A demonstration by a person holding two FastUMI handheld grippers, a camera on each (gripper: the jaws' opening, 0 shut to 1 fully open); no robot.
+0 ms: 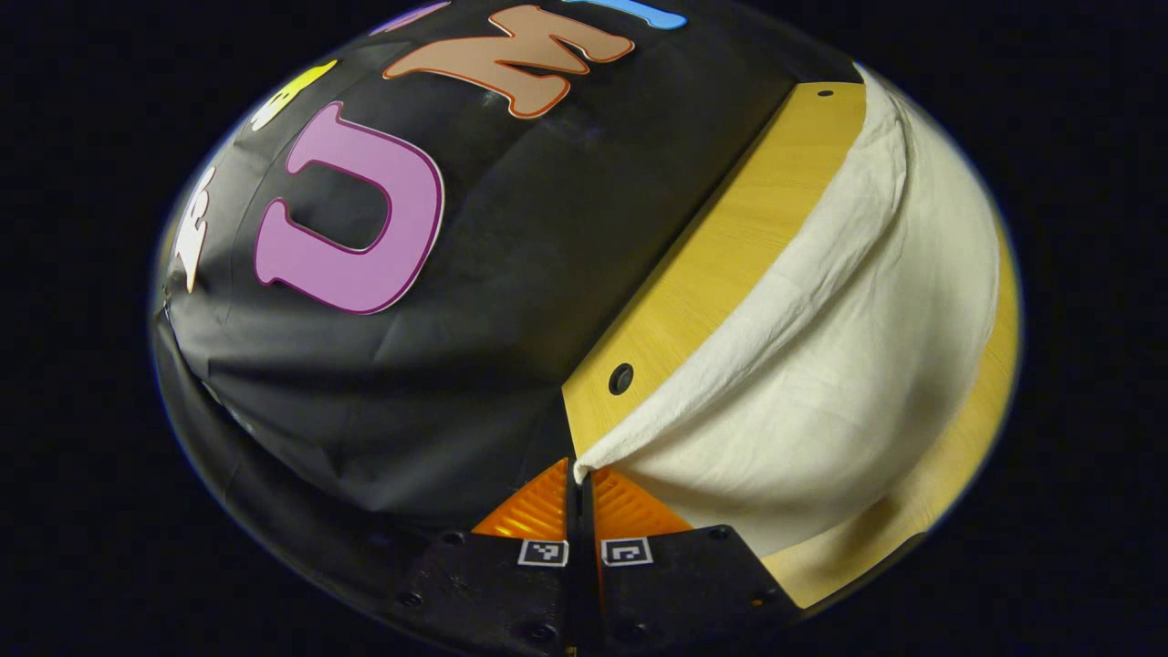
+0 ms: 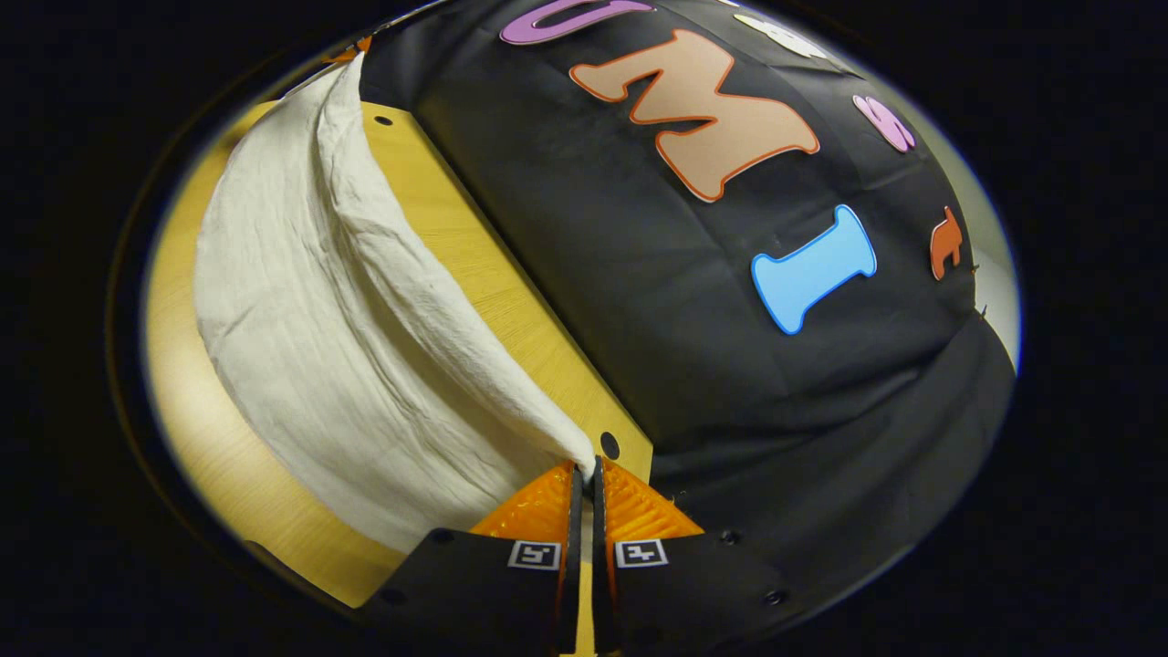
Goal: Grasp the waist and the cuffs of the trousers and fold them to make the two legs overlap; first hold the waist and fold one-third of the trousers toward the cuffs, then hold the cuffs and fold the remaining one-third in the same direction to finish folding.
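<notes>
trousers (image 1: pixel 849 365) are plain cream/off-white, no print, just wrinkly. the surface (image 1: pixel 721 265) is yellowish wood grain with small dark holes (image 1: pixel 620 378) near its edge. booth wall (image 1: pixel 511 274) behind is black cloth.

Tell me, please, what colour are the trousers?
The trousers are plain cream-white, with no pattern; the right gripper view shows them best.

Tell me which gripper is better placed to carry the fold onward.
Neither clearly: the left gripper and right gripper each pinch a corner of the trousers, lifted off the table, so both should move together.
</notes>
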